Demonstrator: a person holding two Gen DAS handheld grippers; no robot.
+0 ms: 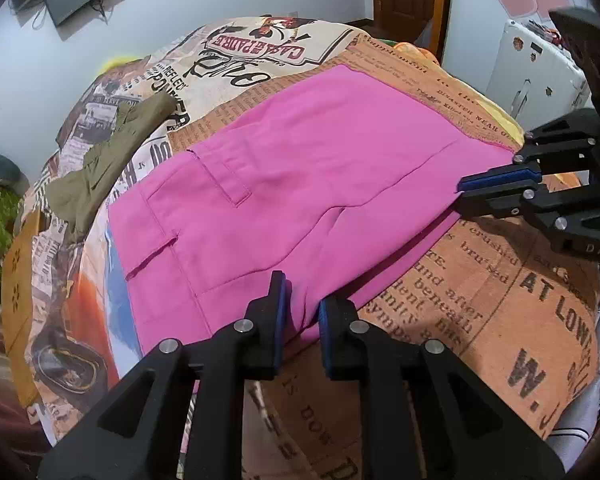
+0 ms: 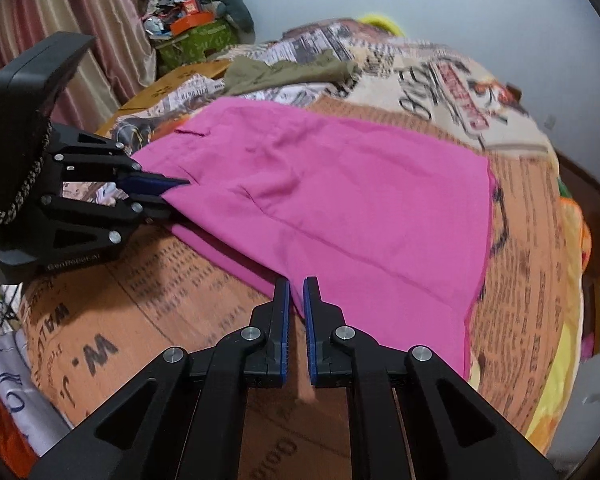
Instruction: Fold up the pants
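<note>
The pink pants (image 1: 284, 184) lie folded lengthwise on a bed with a newspaper-print cover (image 1: 500, 304), waistband to the left in the left wrist view. My left gripper (image 1: 303, 298) sits at the near edge of the pants close to the crotch, jaws a little apart with pink fabric between them. My right gripper (image 2: 297, 286) is at the near edge of the leg part (image 2: 340, 208), jaws nearly closed on the fabric edge. Each gripper shows in the other's view: the right one (image 1: 464, 190), the left one (image 2: 172, 192).
An olive green garment (image 1: 100, 168) lies crumpled at the far side of the bed, also seen in the right wrist view (image 2: 284, 70). A cardboard piece (image 1: 18, 280) lies at the bed's left edge. Clutter and a curtain (image 2: 80, 20) stand beyond the bed.
</note>
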